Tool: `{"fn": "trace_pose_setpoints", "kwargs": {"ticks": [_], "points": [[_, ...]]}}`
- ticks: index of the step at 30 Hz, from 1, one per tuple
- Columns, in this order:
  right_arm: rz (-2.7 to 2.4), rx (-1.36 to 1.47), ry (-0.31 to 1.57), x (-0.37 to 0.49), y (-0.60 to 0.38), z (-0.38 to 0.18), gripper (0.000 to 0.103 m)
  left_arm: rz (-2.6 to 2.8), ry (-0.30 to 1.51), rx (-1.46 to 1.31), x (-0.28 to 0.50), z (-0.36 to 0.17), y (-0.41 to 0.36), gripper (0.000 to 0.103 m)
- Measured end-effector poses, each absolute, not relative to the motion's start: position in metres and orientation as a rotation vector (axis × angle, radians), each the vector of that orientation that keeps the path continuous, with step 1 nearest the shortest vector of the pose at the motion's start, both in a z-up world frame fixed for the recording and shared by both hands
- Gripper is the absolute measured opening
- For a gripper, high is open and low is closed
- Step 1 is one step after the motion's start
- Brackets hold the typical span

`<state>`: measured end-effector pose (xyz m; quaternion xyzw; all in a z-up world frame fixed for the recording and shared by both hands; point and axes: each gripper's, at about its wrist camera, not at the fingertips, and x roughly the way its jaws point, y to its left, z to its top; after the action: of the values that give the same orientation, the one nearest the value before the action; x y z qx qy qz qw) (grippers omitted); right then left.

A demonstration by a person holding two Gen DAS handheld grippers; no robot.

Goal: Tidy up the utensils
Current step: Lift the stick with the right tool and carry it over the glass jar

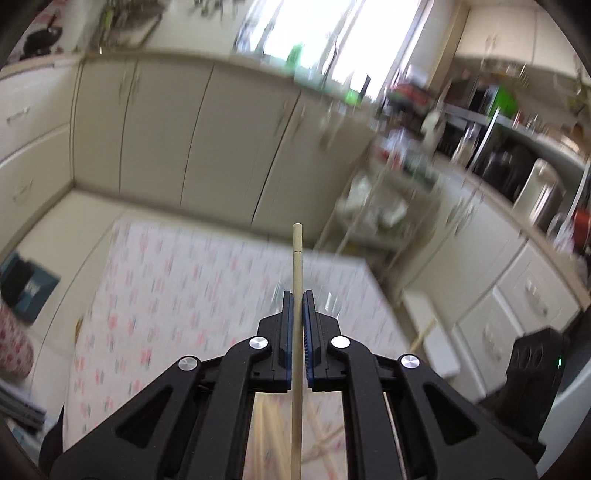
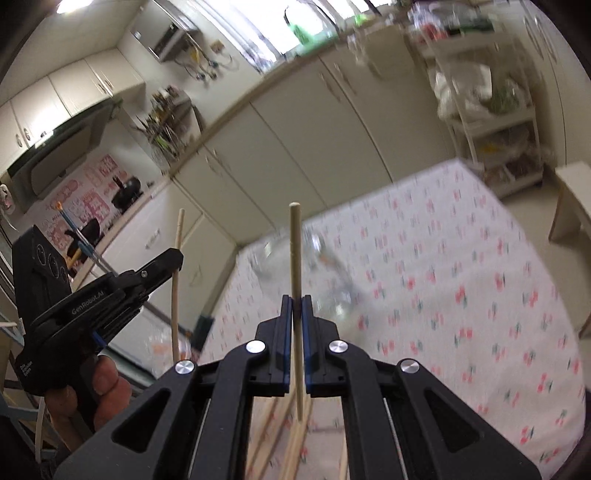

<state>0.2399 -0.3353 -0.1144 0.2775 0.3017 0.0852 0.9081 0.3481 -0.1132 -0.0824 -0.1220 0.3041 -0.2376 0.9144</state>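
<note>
**Wooden chopsticks clamped in both grippers above the patterned table**

Wooden chopstick, left (image 1: 297,317): it runs straight up the centre of the left wrist view, pinched between the blue pads of the left gripper (image 1: 297,295). The jaws stand narrow, closed onto the stick. Its upper end projects well beyond the fingertips; its lower part continues down between the black linkage arms and out of the frame.

Right gripper (image 2: 296,300): its jaws are likewise narrow and clamp a second wooden chopstick (image 2: 295,254). This stick stands near upright, leaning slightly, and its rounded top end rises clear of the fingertips. Its lower end reaches down between the linkage arms.

Loose chopsticks (image 2: 288,439): several more pale sticks lie crossed on the table below the right gripper, seen through the gap in the linkage. They are blurred, so a count is not possible.

Cross view: the right wrist view also shows the left gripper at the left edge, held by a hand (image 2: 99,387), with its chopstick passing upright through the jaws.

Table (image 2: 461,295): it is covered with a white cloth printed with small red cherries. A clear glass vessel (image 2: 291,251) sits on it beyond the right gripper's fingertips; its shape is smeared by blur.

Background: cream cabinets (image 1: 207,129) run along the far wall beneath a bright window (image 1: 332,33). A white shelf trolley (image 2: 491,122) stands beside the table's far corner.
</note>
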Motion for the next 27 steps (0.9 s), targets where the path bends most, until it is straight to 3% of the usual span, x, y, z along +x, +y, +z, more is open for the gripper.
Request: {"fn": "trace_pose_setpoints", "kwargs": {"ticks": [12, 27], "points": [[0.205, 0.499, 0.416, 0.285, -0.333, -0.040, 0.006, -0.454, 0.348, -0.359, 0.394, -0.019, -0.126, 0.005], [0.143, 0.406, 0.500, 0.327, -0.334, -0.066, 0.006, -0.346, 0.319, -0.357, 0.441, -0.073, -0.162, 0.005]]}}
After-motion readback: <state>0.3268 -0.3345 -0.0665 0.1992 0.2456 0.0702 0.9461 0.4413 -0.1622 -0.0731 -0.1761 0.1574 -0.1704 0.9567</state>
